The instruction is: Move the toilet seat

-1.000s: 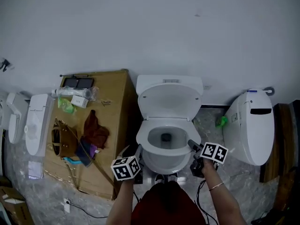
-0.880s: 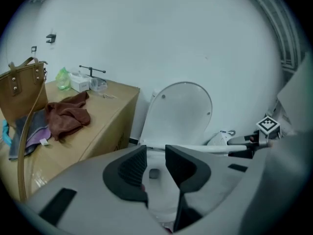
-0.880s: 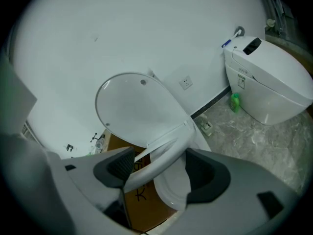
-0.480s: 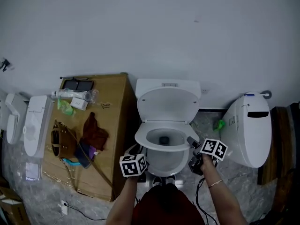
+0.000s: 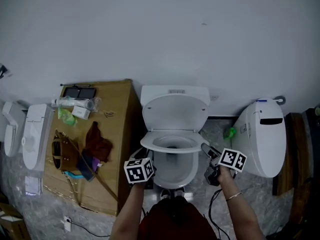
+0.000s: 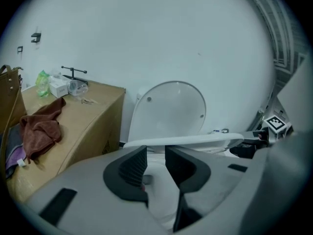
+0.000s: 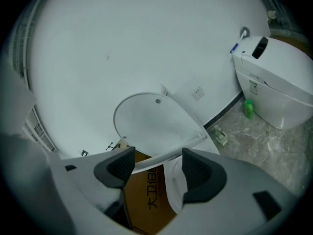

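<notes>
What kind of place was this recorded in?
Probably a showroom or test room, not a home bathroom: an open toilet beside another toilet along one wall, plus a cluttered cardboard box.

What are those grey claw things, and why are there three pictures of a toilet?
A person holds a pinching tool in each hand. One picture comes from a camera on their head; the other two cameras ride on the tools. The right gripper has its open jaws at the edge of the toilet seat, which sits raised above the bowl, with the lid up behind. The left gripper has just been closing its jaws, with nothing between them. Nearby, a cardboard box carries a reddish cloth and a brown bag.
</notes>
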Motion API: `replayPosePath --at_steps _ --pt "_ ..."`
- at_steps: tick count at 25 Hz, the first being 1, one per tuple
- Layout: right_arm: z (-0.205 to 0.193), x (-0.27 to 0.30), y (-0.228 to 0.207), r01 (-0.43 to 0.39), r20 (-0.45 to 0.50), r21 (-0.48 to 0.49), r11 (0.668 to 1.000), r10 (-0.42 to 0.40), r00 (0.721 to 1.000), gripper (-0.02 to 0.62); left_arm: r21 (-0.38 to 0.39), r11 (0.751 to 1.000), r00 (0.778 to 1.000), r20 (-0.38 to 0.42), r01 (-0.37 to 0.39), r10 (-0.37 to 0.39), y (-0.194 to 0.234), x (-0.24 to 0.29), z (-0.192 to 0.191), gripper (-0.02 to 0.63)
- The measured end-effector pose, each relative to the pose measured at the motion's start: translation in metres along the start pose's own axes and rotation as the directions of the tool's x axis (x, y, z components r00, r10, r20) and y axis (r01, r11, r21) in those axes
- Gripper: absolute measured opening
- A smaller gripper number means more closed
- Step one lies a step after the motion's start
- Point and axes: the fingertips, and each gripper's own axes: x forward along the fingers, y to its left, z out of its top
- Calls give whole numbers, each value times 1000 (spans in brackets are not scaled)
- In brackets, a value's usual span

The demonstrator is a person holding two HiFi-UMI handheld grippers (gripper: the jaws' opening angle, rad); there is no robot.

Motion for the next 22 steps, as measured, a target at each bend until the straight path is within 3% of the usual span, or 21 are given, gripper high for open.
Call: replayPosePath --at_steps 8,11,14,18,22 --pt "17 -13 23 -44 120 -137 990 61 991 299 11 1000 1000 27 9 -9 -3 11 29 130" --pt "12 -10 29 -51 95 -206 977 72 993 287 10 1000 999 43 7 -8 -3 16 40 130" --pt "9 -1 35 -22 64 -325 945 46 997 233 11 1000 999 54 6 -6 -3 21 50 127" --pt "20 12 49 36 100 -463 886 12 995 109 22 1000 998 58 -3 2 -4 28 60 126" --pt "31 28 64 75 120 -543 836 -12 993 75 39 999 998 58 -5 3 -4 32 69 126"
